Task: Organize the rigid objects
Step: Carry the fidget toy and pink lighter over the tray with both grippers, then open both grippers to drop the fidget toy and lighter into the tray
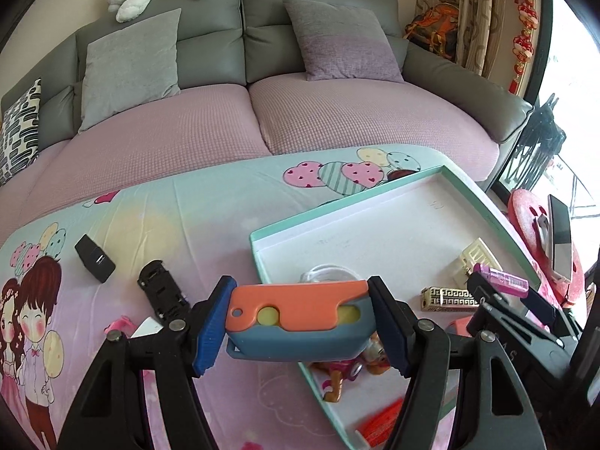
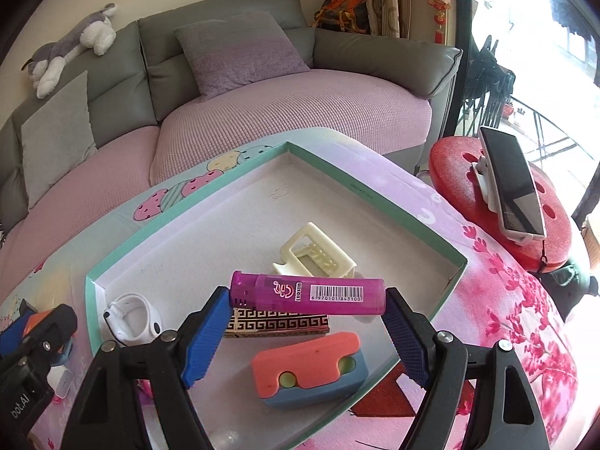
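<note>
You grip the orange-blue toy (image 1: 296,322) in your left gripper (image 1: 300,324) and the purple lighter (image 2: 307,296) in your right gripper (image 2: 307,322) above the tray (image 2: 375,202); end-on holds could let either slip.

1. two orange-and-blue blocks: one (image 1: 300,322) at lower centre of the left wrist view, one (image 2: 309,369) at lower centre of the right.
2. one purple lighter (image 2: 307,293).
3. one patterned lighter (image 2: 277,323).
4. one cream clip (image 2: 317,253).
5. one white ring (image 2: 131,318).
6. one tray (image 2: 187,221).
7. two black items at left of the left wrist view: a cap (image 1: 94,258), a toy car (image 1: 163,294).
8. one phone (image 2: 512,183).
9. one plush dog (image 2: 71,47), upper left.
</note>
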A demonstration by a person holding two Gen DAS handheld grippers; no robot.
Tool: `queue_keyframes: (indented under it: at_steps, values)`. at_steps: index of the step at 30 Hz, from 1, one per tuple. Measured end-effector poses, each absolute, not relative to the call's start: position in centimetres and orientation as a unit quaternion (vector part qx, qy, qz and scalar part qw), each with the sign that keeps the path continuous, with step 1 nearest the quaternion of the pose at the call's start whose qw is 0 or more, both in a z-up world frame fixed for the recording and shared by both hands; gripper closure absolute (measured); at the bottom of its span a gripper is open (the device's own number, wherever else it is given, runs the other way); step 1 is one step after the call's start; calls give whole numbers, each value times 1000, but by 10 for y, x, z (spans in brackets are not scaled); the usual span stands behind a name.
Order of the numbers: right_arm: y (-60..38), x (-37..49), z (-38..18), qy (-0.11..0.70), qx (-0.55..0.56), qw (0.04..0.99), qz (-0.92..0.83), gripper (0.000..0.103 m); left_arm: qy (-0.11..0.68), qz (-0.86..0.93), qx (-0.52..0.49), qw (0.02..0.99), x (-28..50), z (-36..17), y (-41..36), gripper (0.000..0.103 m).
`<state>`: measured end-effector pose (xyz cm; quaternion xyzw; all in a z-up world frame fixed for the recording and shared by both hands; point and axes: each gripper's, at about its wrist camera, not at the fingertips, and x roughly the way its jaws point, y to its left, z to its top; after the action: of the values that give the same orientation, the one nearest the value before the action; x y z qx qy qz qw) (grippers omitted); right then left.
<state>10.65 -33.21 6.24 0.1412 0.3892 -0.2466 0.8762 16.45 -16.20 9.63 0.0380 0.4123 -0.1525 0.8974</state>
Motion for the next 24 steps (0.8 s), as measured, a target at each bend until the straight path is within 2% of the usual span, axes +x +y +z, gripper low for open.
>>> queue_keyframes:
  at_steps: [13, 24]
  values:
    - [-338, 113, 48, 418, 146, 864, -241, 20, 421, -177, 37, 889, 181, 79, -200, 31]
    - [-340, 115, 41, 433, 151, 858, -231, 20, 423, -176, 35, 888, 176, 76, -200, 30]
